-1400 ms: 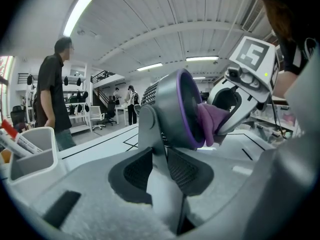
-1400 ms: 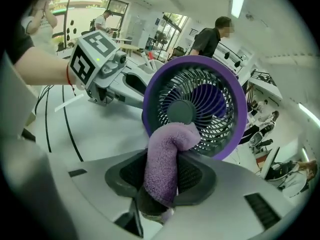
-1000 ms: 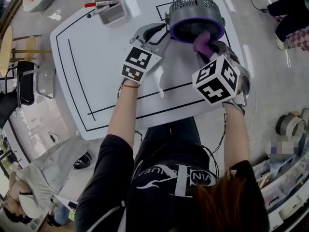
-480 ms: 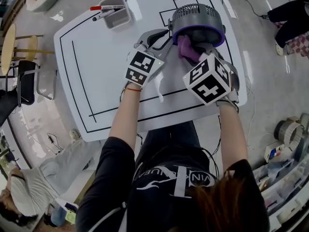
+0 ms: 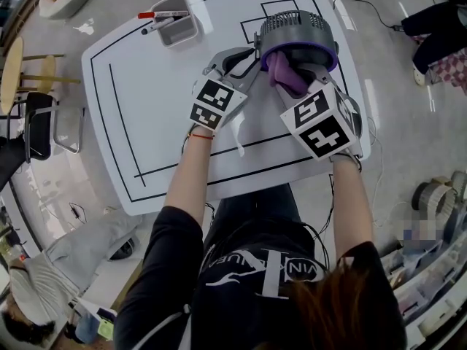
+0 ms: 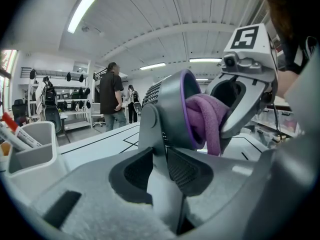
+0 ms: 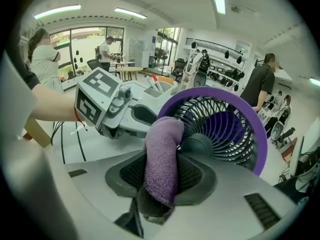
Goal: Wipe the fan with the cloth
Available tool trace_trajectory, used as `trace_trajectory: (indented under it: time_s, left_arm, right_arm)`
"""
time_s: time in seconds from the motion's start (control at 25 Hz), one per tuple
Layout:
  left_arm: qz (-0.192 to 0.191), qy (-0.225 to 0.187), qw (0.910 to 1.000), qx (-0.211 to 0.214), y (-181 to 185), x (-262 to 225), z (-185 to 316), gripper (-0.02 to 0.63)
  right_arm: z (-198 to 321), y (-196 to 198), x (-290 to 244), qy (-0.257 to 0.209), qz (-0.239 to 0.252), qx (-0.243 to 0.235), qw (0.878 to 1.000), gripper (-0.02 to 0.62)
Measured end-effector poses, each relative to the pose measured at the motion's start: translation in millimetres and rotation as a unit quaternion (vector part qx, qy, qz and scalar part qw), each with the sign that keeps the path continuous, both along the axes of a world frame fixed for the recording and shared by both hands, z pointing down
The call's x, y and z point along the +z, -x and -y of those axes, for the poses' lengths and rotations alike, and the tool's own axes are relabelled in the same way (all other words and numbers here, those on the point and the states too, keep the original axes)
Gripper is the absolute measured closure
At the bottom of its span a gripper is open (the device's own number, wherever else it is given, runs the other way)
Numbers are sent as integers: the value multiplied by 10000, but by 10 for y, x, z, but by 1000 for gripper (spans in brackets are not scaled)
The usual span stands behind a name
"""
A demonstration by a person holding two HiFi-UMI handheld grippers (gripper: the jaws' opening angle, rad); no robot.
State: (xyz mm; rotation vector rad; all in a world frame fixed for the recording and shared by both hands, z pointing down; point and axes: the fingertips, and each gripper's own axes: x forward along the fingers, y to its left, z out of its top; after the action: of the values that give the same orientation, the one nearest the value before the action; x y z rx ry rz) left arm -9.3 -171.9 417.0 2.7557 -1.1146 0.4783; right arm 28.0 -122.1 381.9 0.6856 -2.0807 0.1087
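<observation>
We have the small round grey plastic fan with a purple front ring standing at the far right part of the white table marked with black lines, its ringed face turned toward us. Against that face lies the thick purple terry cloth, folded into a roll. It touches the dark grille beside the hub in the right gripper view and hangs over the ring's lower edge in the left gripper view.

Our right gripper has its jaws closed on the cloth's near end, with the pads pressing the roll from both sides, and it points steeply down into the fan.

Our left gripper comes in from the fan's left side. Its jaws are partly closed and clamp the grey upright arm of the fan's stand, which sits squarely between the pads.

Further out, near the table's far left corner, sits a small grey rectangular bin. It holds markers, one with a red cap.
</observation>
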Motion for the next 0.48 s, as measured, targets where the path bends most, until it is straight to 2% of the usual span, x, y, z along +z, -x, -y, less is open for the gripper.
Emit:
trace_trajectory:
  time_s: [0.16, 0.32, 0.48]
  left_arm:
    - [-6, -9, 10000, -3, 7, 0, 1, 512]
    - [-34, 10, 10000, -16, 2, 2, 3, 512]
    - [-49, 13, 10000, -37, 4, 5, 2, 512]
  right_arm:
    - [29, -8, -103, -136, 272, 178, 9994, 451]
    - [83, -8, -262, -749, 143, -73, 9971, 451]
    - [100, -29, -318, -1047, 152, -17, 9944, 451]
